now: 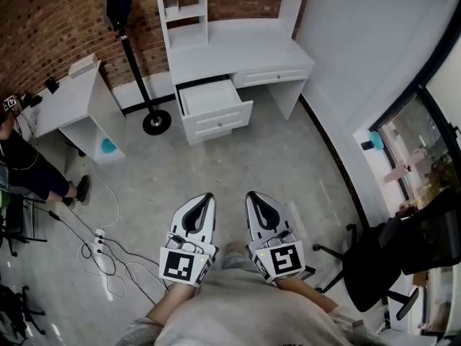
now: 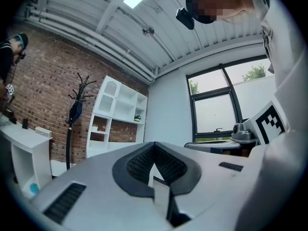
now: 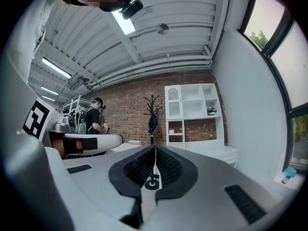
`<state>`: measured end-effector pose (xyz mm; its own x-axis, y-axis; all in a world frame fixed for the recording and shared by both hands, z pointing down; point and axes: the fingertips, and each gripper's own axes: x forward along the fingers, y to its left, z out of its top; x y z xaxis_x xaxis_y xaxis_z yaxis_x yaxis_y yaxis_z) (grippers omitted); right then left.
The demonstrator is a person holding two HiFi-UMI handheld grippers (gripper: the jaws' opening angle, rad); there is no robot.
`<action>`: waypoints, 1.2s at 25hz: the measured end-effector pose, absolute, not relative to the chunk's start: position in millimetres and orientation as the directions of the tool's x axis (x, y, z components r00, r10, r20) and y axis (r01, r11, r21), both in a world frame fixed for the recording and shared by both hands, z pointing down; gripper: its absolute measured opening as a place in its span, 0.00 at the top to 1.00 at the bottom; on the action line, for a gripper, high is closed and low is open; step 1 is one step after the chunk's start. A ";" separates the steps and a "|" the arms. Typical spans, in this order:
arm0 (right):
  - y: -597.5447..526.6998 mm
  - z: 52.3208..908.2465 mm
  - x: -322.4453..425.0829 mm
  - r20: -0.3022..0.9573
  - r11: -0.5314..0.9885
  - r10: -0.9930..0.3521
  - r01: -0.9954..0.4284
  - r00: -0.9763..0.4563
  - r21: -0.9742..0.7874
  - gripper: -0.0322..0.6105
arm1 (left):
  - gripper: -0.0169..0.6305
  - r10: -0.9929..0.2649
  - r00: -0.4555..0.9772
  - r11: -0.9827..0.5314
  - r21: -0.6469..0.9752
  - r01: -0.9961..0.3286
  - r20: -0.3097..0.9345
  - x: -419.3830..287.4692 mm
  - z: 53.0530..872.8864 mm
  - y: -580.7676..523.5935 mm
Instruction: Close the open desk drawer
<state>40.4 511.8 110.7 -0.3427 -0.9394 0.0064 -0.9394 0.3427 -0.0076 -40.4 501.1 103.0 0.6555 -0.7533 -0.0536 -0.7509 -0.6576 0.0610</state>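
A white desk [image 1: 238, 52] with a hutch stands against the brick wall at the top of the head view. Its left top drawer [image 1: 210, 101] is pulled out and looks empty inside. Both grippers are far from it, held close to the person's body. My left gripper [image 1: 204, 199] is shut with nothing in it, tips meeting in the left gripper view [image 2: 154, 144]. My right gripper [image 1: 256, 197] is likewise shut and empty, with the jaws pressed together in the right gripper view [image 3: 155, 147]. The white hutch [image 3: 195, 114] shows beyond them.
A black coat stand [image 1: 137, 63] rises left of the desk, beside a smaller white table [image 1: 68, 103]. Cables and a power strip [image 1: 99, 245] lie on the floor at left. A black office chair [image 1: 392, 254] sits at right. A person [image 3: 95, 115] stands by the brick wall.
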 end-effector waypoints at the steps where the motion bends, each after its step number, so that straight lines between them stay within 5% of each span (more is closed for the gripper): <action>1: 506.1 113.6 46.3 0.011 0.350 -0.937 -0.937 -0.350 -0.010 0.90 | 0.95 -0.762 0.645 -0.647 0.061 -0.760 -0.053 -37.0 104.5 494.6; 30: 281.1 139.4 58.9 0.044 0.396 -0.917 -0.918 -0.397 -0.028 0.90 | 0.95 -0.787 0.617 -0.616 0.079 -0.784 -0.008 -20.7 131.8 280.8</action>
